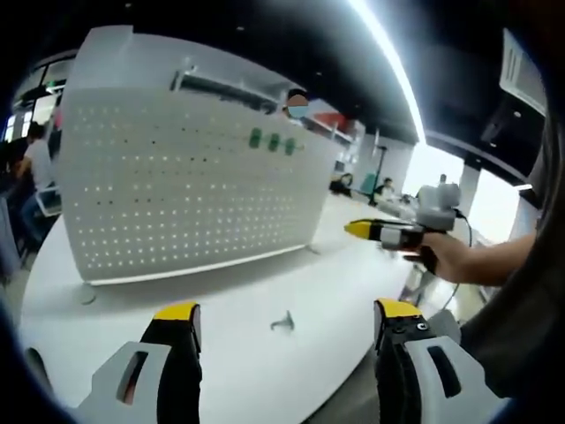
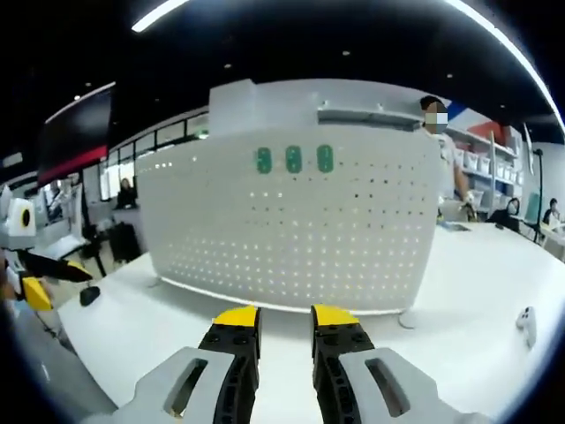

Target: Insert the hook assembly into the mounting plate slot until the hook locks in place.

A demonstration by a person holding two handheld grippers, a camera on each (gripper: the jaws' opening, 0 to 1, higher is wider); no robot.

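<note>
So my left gripper (image 1: 287, 318) hangs wide open over the white table (image 1: 238, 371), lined up on the little hook (image 1: 282, 323) lying there. Right gripper (image 2: 285, 325) is empty, jaws slightly apart, facing the pegboard (image 2: 291, 221).

White pegboard (image 2: 291, 225) dotted with rows of small holes, three green marks (image 2: 294, 160) near its top. White table (image 1: 229, 353). Grippers grey and black with yellow tips (image 1: 177, 311).

White table (image 1: 247, 371) with an upright perforated plate (image 1: 177, 194) and a small metal hook (image 1: 283, 323) before it
</note>
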